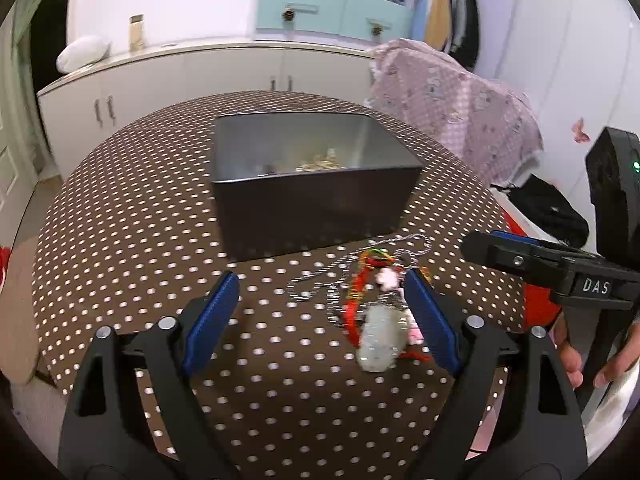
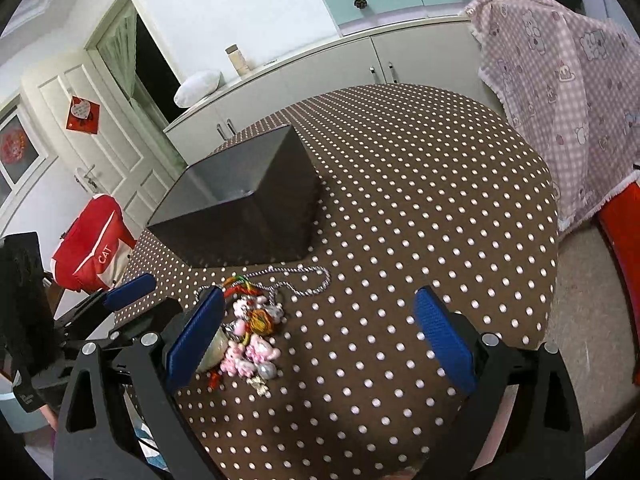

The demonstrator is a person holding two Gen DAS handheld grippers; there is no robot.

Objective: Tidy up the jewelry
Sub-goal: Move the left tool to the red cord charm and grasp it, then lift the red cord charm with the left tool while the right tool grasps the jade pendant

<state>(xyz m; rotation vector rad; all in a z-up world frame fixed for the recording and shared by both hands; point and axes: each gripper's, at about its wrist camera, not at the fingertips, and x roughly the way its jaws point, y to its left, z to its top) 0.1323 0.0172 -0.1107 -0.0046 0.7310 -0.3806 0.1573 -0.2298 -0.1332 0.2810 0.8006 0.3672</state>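
Two handheld grippers hover low over a round table covered in a brown cloth with white polka dots [image 1: 132, 216], both with their blue-padded fingers spread wide and holding nothing. Nearest the left gripper [image 1: 320, 316], a tangled pile of jewelry [image 1: 376, 312] lies on the cloth just inside its right-hand finger: a pale, translucent jade-like pendant [image 1: 378, 340] on a red cord [image 1: 354, 300], with small pink charms alongside.

From the right gripper [image 2: 320, 332], the same heap sits beside its left-hand finger, the pink charms [image 2: 248, 350] and a ball of yellow and red thread [image 2: 262, 320] plain to see, and the pendant partly hidden behind the blue pad. A silver ball chain [image 2: 304, 280] loops out of the pile toward the far side, ending close to a dark grey rectangular box [image 1: 316, 204].

The box stands open near the table's middle, just beyond the pile; the left wrist view shows gold-coloured and other small pieces [image 1: 320, 162] already lying on its floor.

Farther back, a pink checked blanket printed with cartoon bears [image 2: 560, 92] is draped beside the table. A white cabinet run [image 1: 180, 76] lines the wall, carrying a white pillow [image 1: 82, 54] and a tall jar [image 1: 137, 32], with pale blue drawers [image 1: 328, 10] above it. A red bag marked "CAT" [image 2: 94, 240] sits near a white door [image 2: 104, 120].
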